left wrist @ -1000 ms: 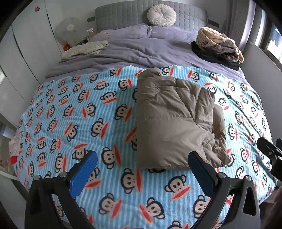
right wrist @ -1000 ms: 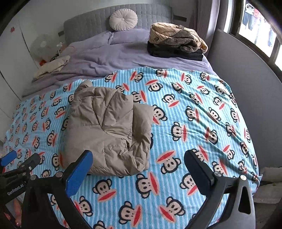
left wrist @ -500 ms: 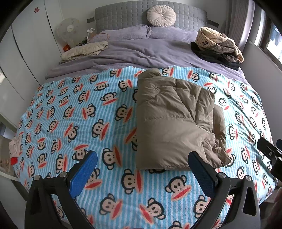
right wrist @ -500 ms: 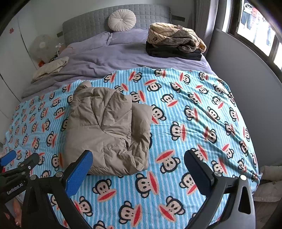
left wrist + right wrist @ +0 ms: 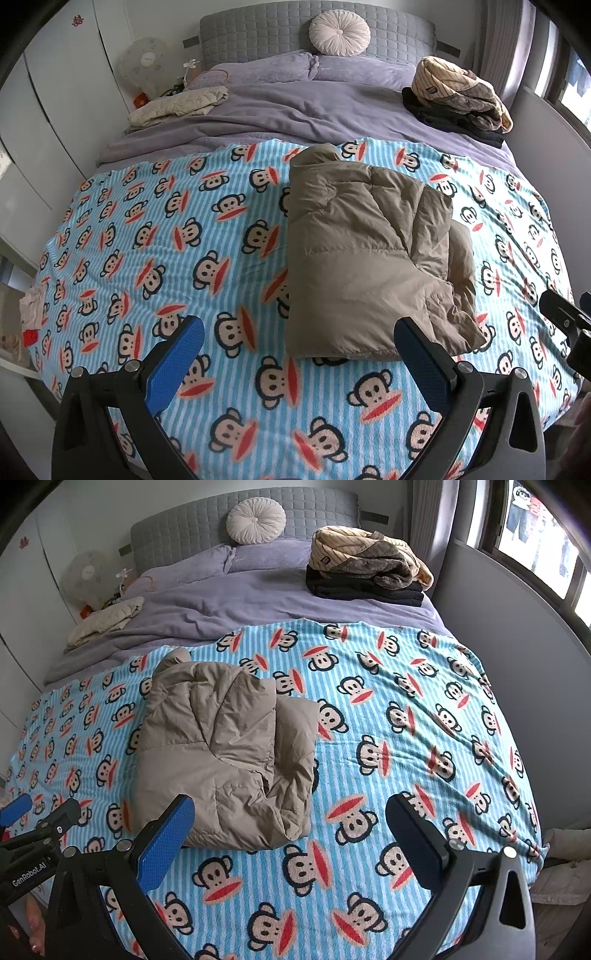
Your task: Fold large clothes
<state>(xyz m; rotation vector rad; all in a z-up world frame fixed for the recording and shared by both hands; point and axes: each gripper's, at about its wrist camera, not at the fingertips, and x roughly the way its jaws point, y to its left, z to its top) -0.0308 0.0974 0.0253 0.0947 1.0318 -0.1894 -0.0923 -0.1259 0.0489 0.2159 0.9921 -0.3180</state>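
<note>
hidden: jacket's (image 5: 369,254) underside, folded beneath
jacket: lay ahead of left gripper (image 5: 299,354) and right gripper (image 5: 290,830)
grippers: both spread, empty

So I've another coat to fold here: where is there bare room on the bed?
Bare monkey blanket lies right of the folded tan jacket, out to the grey wall, and also left of it. The head end is crowded: a clothes stack on the right, cream bedding on the left.
</note>
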